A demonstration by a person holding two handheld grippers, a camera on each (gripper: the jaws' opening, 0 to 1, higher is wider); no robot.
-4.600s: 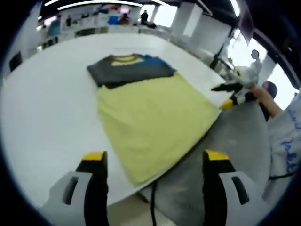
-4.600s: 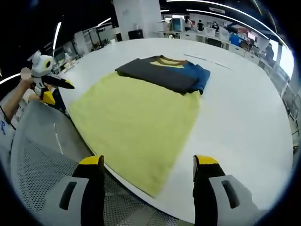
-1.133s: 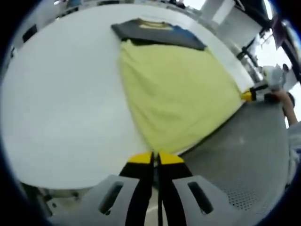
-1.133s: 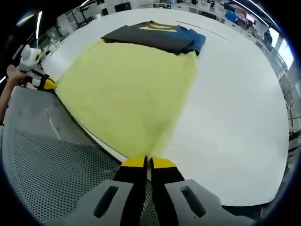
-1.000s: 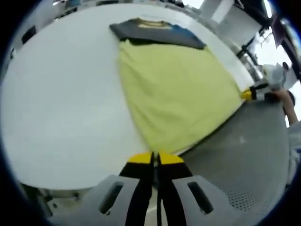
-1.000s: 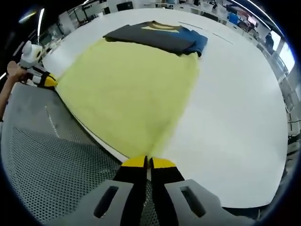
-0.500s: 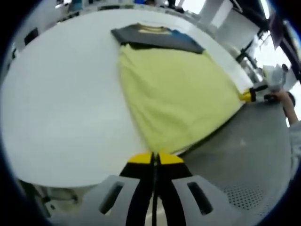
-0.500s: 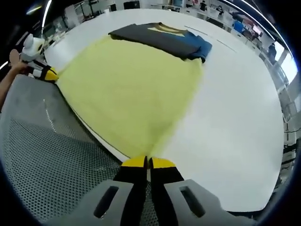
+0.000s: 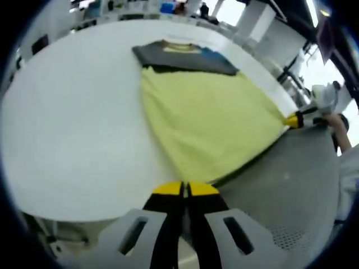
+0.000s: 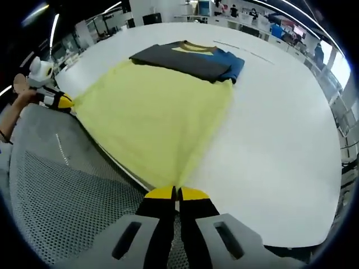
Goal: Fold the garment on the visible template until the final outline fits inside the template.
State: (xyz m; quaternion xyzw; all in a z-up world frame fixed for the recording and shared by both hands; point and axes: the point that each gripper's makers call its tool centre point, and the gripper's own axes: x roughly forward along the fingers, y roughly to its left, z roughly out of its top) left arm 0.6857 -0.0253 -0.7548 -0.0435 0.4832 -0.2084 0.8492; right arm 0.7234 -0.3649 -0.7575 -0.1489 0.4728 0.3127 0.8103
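Observation:
A garment lies on the white table (image 9: 73, 129), its yellow body (image 9: 207, 120) toward me and its folded dark grey top (image 9: 182, 53) with a blue sleeve at the far end. My left gripper (image 9: 185, 189) is shut on one near hem corner. In the right gripper view the yellow body (image 10: 157, 117) runs from the dark top (image 10: 182, 56) down to my right gripper (image 10: 178, 193), shut on the other hem corner. Each gripper appears in the other's view at the hem's far corner: the right gripper (image 9: 295, 118), the left gripper (image 10: 58, 101). The hem is stretched taut between them.
A grey perforated surface (image 10: 61, 196) sits just below the table's near edge (image 9: 280, 190). A person's hand (image 10: 22, 98) holds the left gripper. A faint line (image 10: 247, 51) is marked on the table past the garment. Desks and people stand far behind.
Both grippers, open 4.6 s ago, are now shut on the hem corners. Over the last second the hem has stayed gripped and the views have shifted only slightly.

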